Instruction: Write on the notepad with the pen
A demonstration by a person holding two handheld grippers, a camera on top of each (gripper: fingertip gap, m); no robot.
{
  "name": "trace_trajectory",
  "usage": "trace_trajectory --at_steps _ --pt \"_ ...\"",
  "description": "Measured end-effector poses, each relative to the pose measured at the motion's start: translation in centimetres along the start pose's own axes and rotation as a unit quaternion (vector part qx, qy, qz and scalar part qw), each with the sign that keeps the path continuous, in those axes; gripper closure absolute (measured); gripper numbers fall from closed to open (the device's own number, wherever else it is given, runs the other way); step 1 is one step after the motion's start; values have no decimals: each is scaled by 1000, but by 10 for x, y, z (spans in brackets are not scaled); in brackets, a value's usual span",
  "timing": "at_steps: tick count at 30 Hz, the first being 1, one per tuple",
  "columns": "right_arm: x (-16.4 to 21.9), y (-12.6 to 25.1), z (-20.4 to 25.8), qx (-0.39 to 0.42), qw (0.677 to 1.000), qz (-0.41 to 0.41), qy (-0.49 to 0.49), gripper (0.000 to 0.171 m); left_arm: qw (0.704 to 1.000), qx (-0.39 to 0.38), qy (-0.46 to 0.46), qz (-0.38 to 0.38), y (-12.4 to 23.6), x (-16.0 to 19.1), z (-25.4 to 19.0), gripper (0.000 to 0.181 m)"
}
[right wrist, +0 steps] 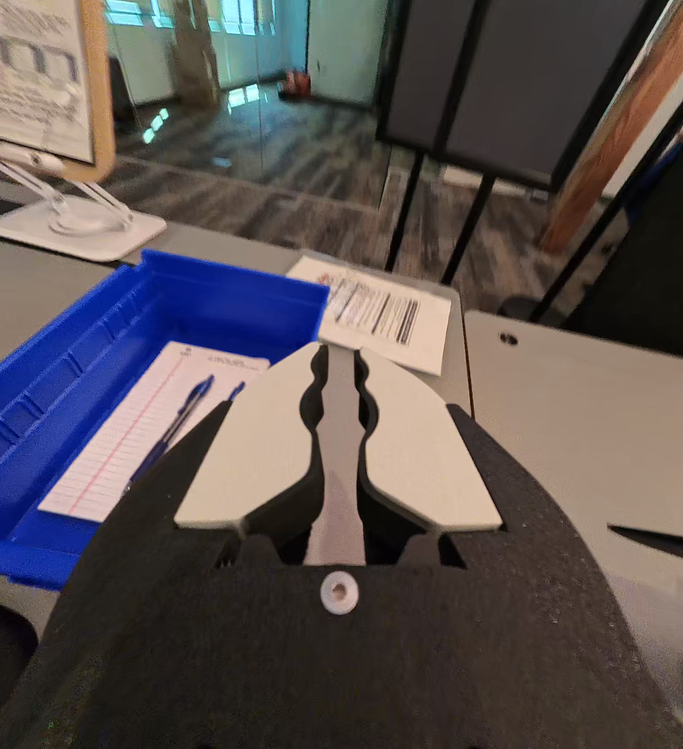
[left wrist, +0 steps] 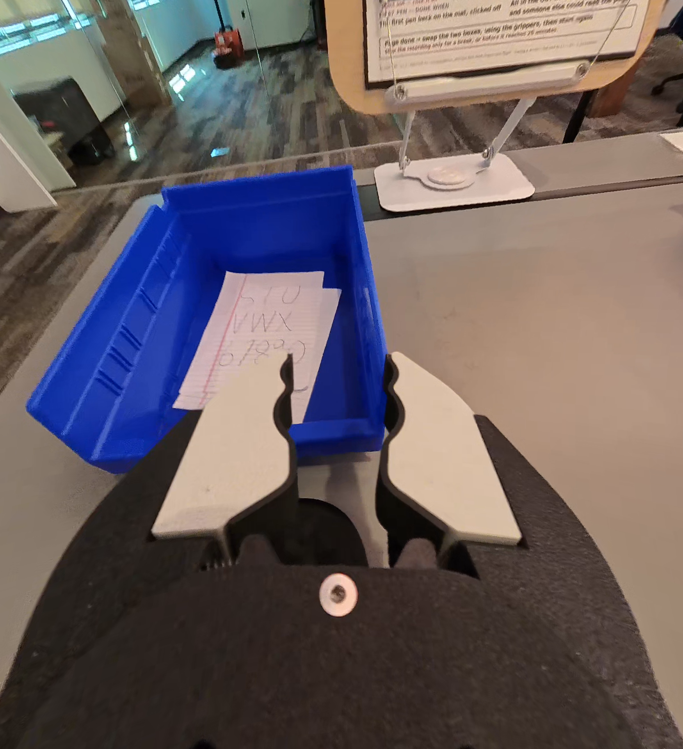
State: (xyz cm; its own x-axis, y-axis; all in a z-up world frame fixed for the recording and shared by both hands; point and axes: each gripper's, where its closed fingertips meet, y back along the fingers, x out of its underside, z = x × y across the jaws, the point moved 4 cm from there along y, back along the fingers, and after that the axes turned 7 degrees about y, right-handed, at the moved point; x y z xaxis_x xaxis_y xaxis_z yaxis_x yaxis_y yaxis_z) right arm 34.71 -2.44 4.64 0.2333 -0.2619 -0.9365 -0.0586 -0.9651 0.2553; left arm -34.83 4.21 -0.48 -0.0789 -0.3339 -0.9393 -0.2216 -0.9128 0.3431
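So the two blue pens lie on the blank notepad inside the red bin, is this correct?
Not quite: the bin is blue, not red. The right wrist view shows the two blue pens lying on the blank notepad inside it.

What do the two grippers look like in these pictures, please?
Both look alike. The left gripper and the right gripper each have two flat, pale grey fingers with wavy black inner edges. The fingers sit in a broad, rough-textured black body, with one small white washer and screw at its centre. No cables or sleeves show.
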Motion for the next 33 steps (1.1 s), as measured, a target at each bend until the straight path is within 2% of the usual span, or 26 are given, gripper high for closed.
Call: trace_trajectory --at_steps 3,5,10,14,20,23,25,28,30,33 --pt "15 -14 -7 8 997 81 -15 149 1000 -12 11 22 -12 7 1 143" --pt "20 -22 -3 8 993 121 -15 135 999 -6 22 29 -19 9 0 142" --pt "39 -45 12 -30 972 232 -30 125 997 24 56 43 -31 5 -12 137" --pt "55 -61 17 -51 955 288 -58 128 997 30 49 56 -44 4 -26 132" --pt "69 -76 29 -75 934 336 -91 130 994 -29 1 109 -76 20 -26 132" --pt "82 -79 35 -81 915 387 -76 131 990 -35 -3 134 -90 31 -31 144" --pt "87 -81 39 -85 908 406 -64 135 990 -60 -20 124 -94 30 -30 157" --pt "88 -83 48 -114 901 413 -74 158 989 -71 -50 121 -98 28 -31 176" --pt "89 -84 52 -127 893 425 -76 165 988 -71 -58 128 -100 28 -32 176" --pt "93 -85 53 -133 886 437 -74 166 987 -68 -63 135 -101 27 -35 176"
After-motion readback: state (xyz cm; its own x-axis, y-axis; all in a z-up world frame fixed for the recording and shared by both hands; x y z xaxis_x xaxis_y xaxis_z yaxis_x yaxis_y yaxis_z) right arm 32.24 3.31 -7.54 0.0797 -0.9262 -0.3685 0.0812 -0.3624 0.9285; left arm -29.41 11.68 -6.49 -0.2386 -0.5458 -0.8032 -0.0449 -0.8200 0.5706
